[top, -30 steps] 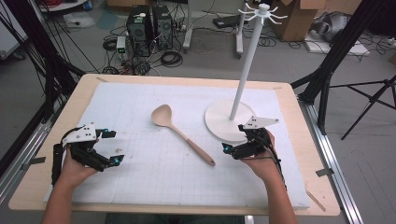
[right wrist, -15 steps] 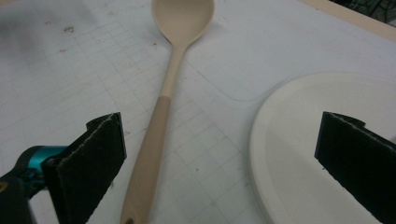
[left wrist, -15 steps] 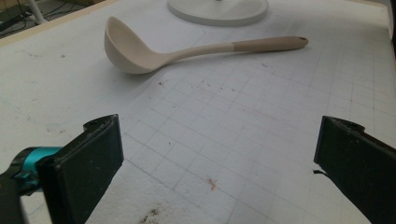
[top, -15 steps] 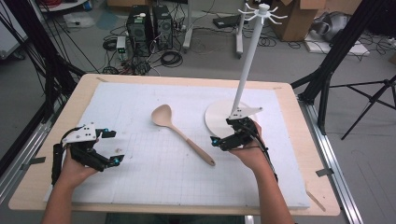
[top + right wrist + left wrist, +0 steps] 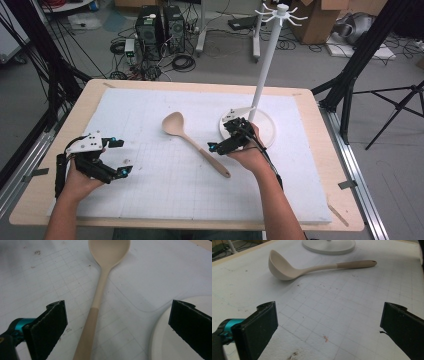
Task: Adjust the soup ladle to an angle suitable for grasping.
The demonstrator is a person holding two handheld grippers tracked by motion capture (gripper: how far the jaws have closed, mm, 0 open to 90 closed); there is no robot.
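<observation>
Left gripper [image 5: 113,157]: jaws spread wide, nothing between them, resting on the white gridded mat [image 5: 150,190] well to the left of the ladle [image 5: 192,141], whose bowl faces it in the left gripper view. Ladle: beige, lying flat mid-mat, handle end toward the person, bowl top cut off in the right gripper view. Right gripper [image 5: 223,140]: jaws wide apart, nothing held, just right of the ladle handle, beside the white stand [image 5: 266,60] base, itself partly hidden behind the gripper.

Ladle [image 5: 287,268]: smooth matt beige, looks plastic, handle end a darker tan. Stand base [image 5: 175,340]: smooth white, slight sheen. Mat [image 5: 150,190]: matt white, gridded, scuffed and stained. Desk [image 5: 345,220] edge: pale wood. Tongs' pads [image 5: 53,322]: black, matt, rough-edged.
</observation>
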